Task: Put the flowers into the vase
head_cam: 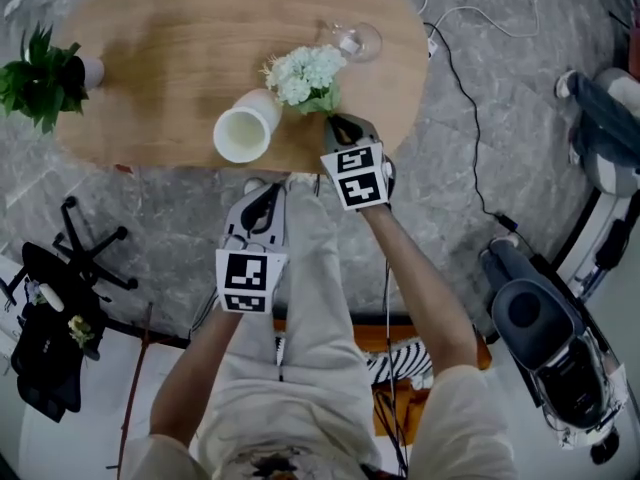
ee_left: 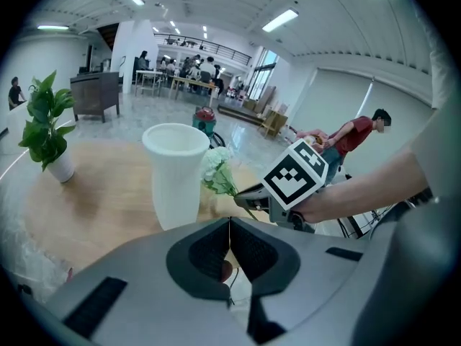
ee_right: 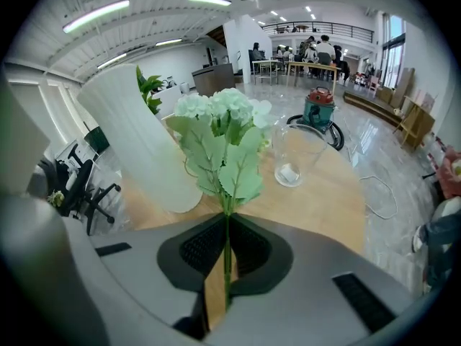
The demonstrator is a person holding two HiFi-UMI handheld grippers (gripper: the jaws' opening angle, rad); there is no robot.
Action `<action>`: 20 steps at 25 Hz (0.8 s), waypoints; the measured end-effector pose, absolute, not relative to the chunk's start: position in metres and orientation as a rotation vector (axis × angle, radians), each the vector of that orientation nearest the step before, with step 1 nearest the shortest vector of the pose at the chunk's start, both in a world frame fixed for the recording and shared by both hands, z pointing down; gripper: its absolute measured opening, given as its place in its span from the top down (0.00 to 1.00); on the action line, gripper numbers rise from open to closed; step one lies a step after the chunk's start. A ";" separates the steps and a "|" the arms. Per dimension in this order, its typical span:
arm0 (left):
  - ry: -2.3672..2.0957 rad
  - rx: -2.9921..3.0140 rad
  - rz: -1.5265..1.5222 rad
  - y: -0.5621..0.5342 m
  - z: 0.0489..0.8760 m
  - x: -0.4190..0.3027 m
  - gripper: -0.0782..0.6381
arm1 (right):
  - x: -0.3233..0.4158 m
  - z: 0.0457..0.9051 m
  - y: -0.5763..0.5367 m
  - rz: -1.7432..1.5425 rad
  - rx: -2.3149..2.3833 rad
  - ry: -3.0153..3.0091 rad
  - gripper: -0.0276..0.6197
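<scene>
**Clerk:** Item one, nearest: the left gripper (head_cam: 266,190).

**Checker:** It hangs over the person's lap, short of the table's (head_cam: 180,38) near edge. Jaws together, with nothing between them.

**Clerk:** Item two: the right gripper (head_cam: 335,121).

**Checker:** It is farther out and to the right of the left one, at the table's near edge, and pointing steeply down. Jaws clamped on the thin green stem of the flowers (head_cam: 305,76).

**Clerk:** Item three: the flowers themselves.

**Checker:** One bunch of white blooms with green leaves, held up over the table by the stem. The heads are just right of the vase's mouth and outside it.

**Clerk:** Item four: the vase (head_cam: 245,128).

**Checker:** White and tall with an open mouth. It stands upright on the wooden top near the near edge, left of the flowers.

**Clerk:** Item five, farther back?

**Checker:** A clear glass (head_cam: 355,40), upright toward the far right of the table, beyond the flowers.

**Clerk:** Item six?

**Checker:** A potted plant (head_cam: 45,73) in a small white pot at the table's left end, well apart from the vase.
</scene>
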State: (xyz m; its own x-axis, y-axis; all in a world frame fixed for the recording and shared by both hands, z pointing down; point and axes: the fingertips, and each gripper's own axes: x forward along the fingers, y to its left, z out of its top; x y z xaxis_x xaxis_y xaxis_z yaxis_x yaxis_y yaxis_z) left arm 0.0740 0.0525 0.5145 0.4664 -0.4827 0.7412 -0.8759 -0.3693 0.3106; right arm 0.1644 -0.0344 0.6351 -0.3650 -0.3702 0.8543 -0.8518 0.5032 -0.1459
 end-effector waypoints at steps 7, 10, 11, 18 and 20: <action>-1.139 2.030 0.702 0.056 0.499 0.055 0.88 | 0.157 0.588 -0.029 0.742 1.094 -2.008 0.93; -1.141 2.046 0.692 0.057 0.490 0.052 0.88 | 0.155 0.568 -0.033 0.739 1.142 -2.036 0.93; -1.143 2.051 0.687 0.056 0.487 0.052 0.88 | 0.154 0.562 -0.034 0.736 1.156 -2.045 0.92; -1.155 2.076 0.652 0.049 0.463 0.049 0.88 | 0.144 0.513 -0.043 0.715 1.225 -2.150 0.93; -1.173 2.079 0.654 0.044 0.459 0.046 0.88 | 0.142 0.499 -0.048 0.720 1.249 -2.182 0.93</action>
